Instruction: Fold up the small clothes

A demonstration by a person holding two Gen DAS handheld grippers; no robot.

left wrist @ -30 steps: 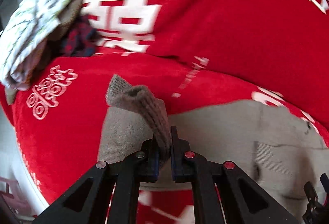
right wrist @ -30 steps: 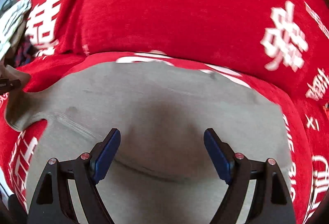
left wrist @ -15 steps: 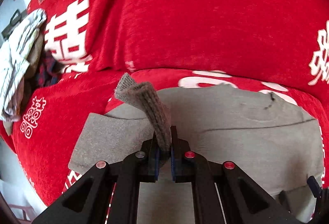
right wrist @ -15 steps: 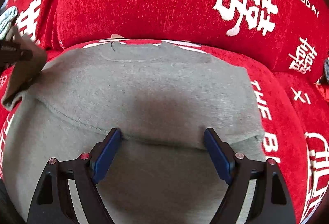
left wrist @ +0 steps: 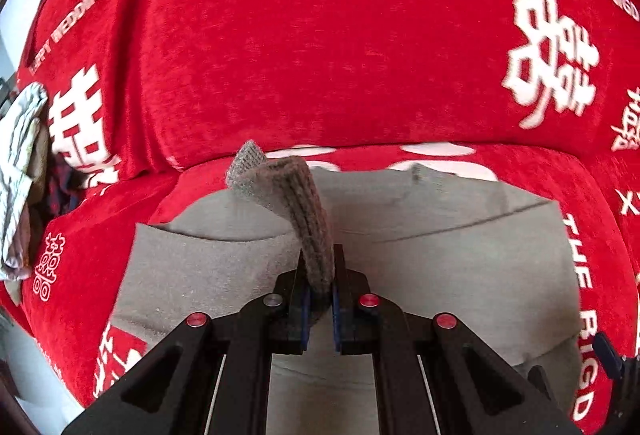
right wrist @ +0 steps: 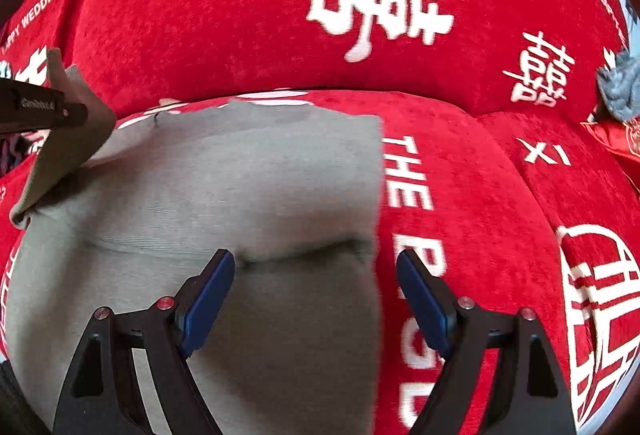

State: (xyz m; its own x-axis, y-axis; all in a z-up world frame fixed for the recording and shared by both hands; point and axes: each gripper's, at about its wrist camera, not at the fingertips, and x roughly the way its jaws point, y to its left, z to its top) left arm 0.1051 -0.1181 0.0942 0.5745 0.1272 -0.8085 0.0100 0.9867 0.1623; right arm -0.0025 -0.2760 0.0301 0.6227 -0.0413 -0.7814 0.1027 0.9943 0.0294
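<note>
We see the left hand-held gripper (left wrist: 319, 297) clamped on the ribbed cuff (left wrist: 280, 187) of a grey sweater (right wrist: 240, 187), the cuff rising ahead of its tips. The sweater lies flat on a red sofa cover (right wrist: 240, 27) printed with white characters. The right hand-held gripper (right wrist: 316, 275) is spread wide, holding nothing, straddling the sweater's right edge; a bundle of clothes (left wrist: 20, 163) sits far left of the left gripper.

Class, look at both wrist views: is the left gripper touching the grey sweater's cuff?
Touching. The left wrist view shows the left gripper shut on the grey sweater's cuff, knit pinched between both pads.
</note>
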